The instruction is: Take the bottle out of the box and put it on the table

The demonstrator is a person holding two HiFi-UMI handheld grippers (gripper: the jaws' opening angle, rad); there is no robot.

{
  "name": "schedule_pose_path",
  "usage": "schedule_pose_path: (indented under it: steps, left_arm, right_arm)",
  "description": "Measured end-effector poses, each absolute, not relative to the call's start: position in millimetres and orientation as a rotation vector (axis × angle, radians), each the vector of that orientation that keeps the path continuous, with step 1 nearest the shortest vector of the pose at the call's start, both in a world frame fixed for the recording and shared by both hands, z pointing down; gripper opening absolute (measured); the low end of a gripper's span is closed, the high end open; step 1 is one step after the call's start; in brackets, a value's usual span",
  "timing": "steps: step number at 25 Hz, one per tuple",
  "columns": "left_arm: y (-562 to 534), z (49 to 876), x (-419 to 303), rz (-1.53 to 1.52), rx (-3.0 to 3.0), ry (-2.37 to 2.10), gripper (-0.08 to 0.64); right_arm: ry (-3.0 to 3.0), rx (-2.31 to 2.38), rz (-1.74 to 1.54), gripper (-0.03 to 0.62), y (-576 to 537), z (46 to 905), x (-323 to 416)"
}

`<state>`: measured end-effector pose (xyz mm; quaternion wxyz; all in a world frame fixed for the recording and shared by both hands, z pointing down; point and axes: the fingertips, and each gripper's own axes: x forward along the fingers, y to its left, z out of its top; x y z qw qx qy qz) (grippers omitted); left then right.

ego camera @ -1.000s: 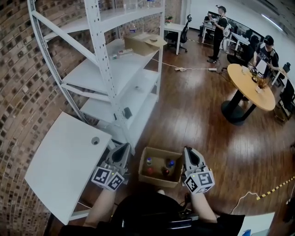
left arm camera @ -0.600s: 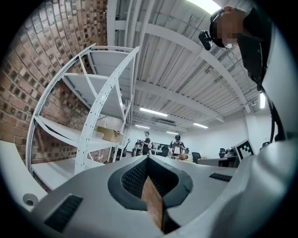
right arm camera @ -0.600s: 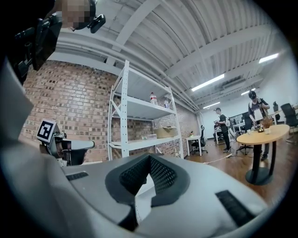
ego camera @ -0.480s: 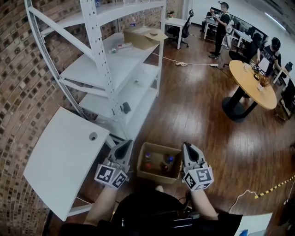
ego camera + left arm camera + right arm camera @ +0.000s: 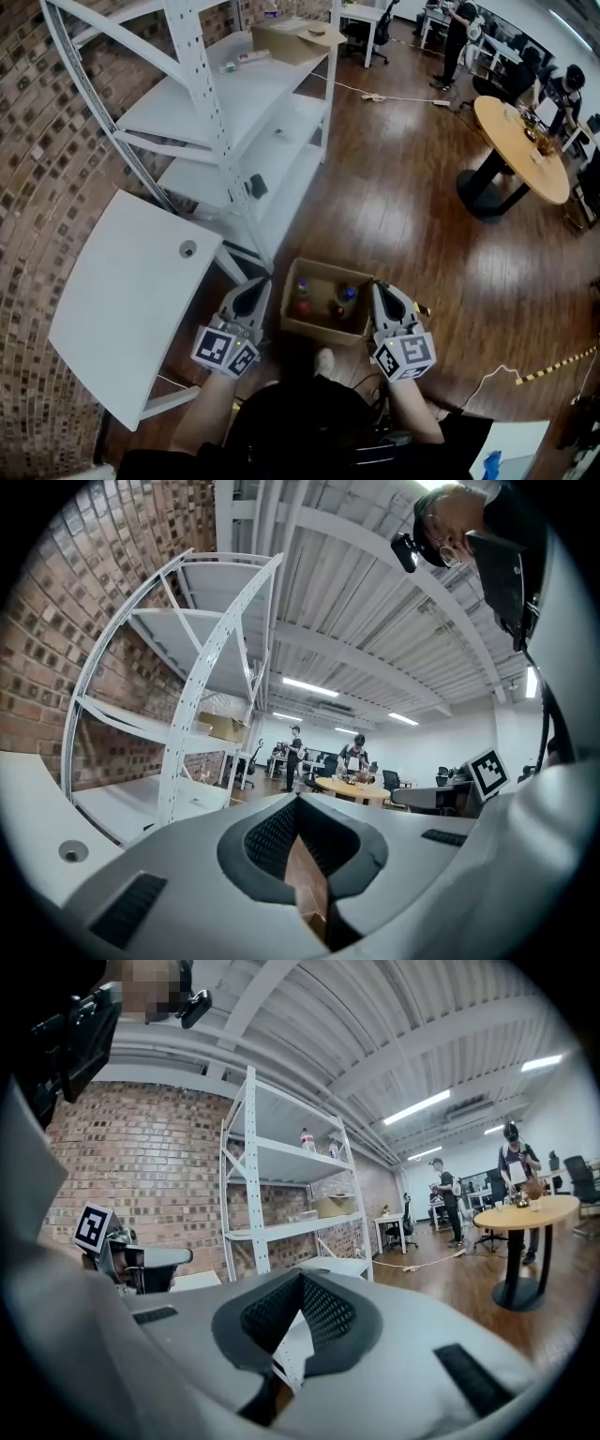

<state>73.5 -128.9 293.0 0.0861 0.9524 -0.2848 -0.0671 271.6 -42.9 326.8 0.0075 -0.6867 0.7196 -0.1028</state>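
Note:
An open cardboard box (image 5: 322, 328) sits on the wooden floor in front of me in the head view. Several bottles stand upright in it, among them one with a blue cap (image 5: 347, 292) and one with a red cap (image 5: 302, 306). My left gripper (image 5: 255, 287) is held just left of the box, shut and empty. Just right of the box, my right gripper (image 5: 382, 292) is likewise shut and empty. The white table (image 5: 112, 300) stands to the left. In the left gripper view the left gripper (image 5: 298, 804) points level into the room; the right gripper (image 5: 302, 1281) faces the shelving.
A white metal shelf rack (image 5: 253, 103) rises behind the table and box, with another cardboard box (image 5: 295, 36) on a shelf. A round wooden table (image 5: 520, 141) with people is far right. Yellow-black tape (image 5: 562, 366) and a cable lie on the floor.
Both grippers have sunk a little beside the box, still shut. The head view has tipped further down, so the box and table sit higher in the frame.

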Motion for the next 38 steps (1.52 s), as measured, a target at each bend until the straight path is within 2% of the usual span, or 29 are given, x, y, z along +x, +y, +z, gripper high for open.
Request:
schedule_pose_path:
  steps: [13,23,30,38]
  left_arm:
    - [-116,378,76,0.036,2.745,-0.812,-0.003]
    - [-133,451,81,0.148,2.708,-0.756,-0.003]
    - [-157,571,115,0.121,2.759,-0.781,-0.003]
    - [-193,764,137,0.033,2.854,-0.725,-0.003]
  right_arm:
    - [2.219,-2.181,-0.63,0.003,-16,422,264]
    - [2.242,-2.181,-0.717,0.003,-35,500,253]
    - [2.318,-2.204,-0.686,0.003,-62,616,280]
    - [2.538,-2.181,-0.403,0.003,-119,787,289]
